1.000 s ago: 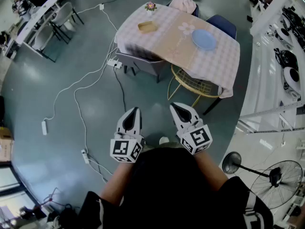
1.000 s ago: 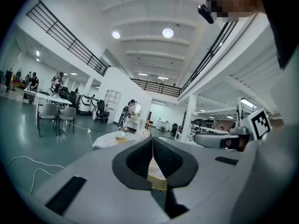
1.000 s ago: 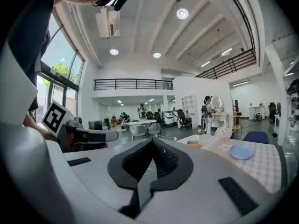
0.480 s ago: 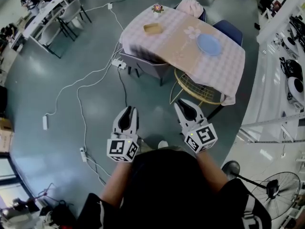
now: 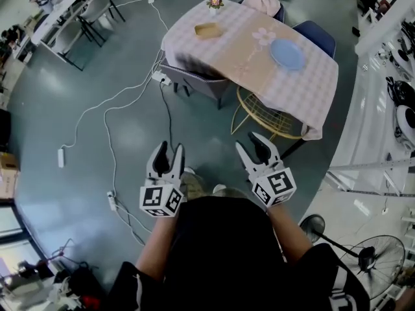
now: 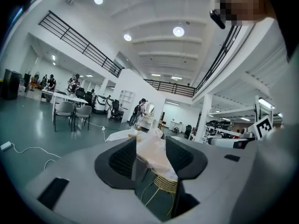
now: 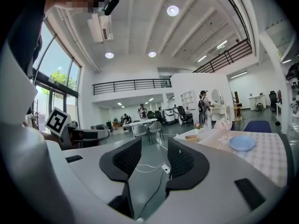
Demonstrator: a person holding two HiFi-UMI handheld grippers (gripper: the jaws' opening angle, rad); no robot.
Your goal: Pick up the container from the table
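Container (image 5: 206, 29) is sitting on the far left part of the table (image 5: 305, 89), on the checked cloth, near the corner where a small flower pot (image 5: 215, 2) is standing. A blue plate (image 5: 287, 54) is lying further right on the same cloth, well apart from it.

You are standing on the grey floor, well short of the table, and holding both forearms out in front of your body, side by side and apart. Your left gripper (image 5: 169, 149) is pointing ahead and close to level, its marker cube facing back towards you. Its jaws are opening and nothing is sitting between them. In the left gripper view only the distant table edge and the yellow wire chair (image 5: 262, 115) are showing through the gap. Your right gripper (image 5: 249, 142) is reaching a little further forward and angling slightly inward, also close to level. Its jaws are opening too, gripping nothing. In the right gripper view the gap is framing bare floor and a white cable (image 7: 148, 168), with the table lying off to the right.

Neither gripper is touching the container or the table. A grey chair (image 5: 194, 83) is tucked under the near edge, below the container.
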